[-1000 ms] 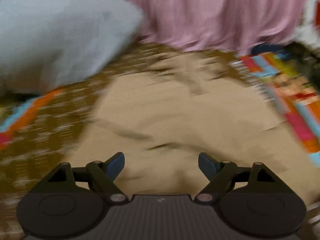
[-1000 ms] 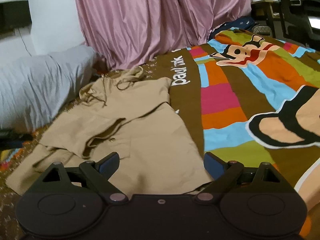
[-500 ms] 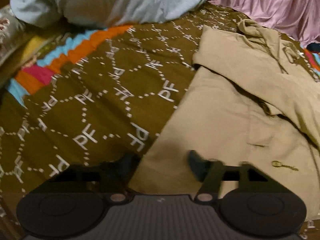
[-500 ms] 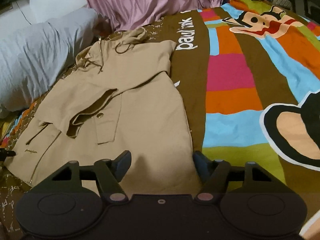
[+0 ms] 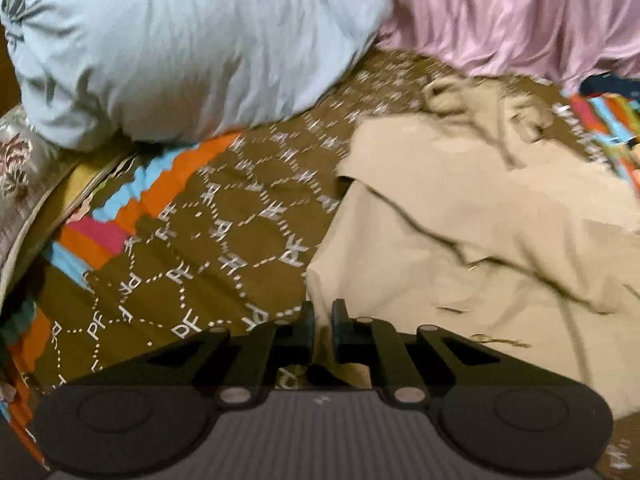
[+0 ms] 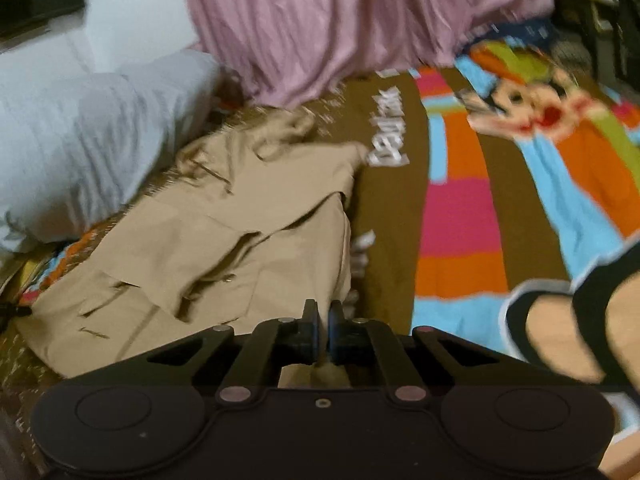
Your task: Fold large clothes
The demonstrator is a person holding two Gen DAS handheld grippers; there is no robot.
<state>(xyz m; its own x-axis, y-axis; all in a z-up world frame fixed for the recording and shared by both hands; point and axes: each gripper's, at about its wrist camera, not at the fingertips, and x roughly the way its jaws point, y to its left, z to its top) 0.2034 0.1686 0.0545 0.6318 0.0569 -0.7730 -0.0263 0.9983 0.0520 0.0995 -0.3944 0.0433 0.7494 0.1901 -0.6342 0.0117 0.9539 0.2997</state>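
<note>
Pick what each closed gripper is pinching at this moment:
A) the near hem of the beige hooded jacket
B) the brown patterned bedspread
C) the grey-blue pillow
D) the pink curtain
A: the left gripper and the right gripper each have beige hooded jacket fabric pinched between shut fingers at the near hem.

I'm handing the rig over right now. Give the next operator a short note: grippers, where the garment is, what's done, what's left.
Left gripper: jaws have just been closing, now shut on the near left hem corner of the tan jacket.
Right gripper: likewise just closed, pinching the near right hem corner.
Jacket lies spread on the patterned bedspread, hood toward the pink curtain, grey pillow to its left.
Done: a sleeve already lies across the front, both corners gripped.
Left: probably carry the hem up toward the hood, then finish folding.
</note>
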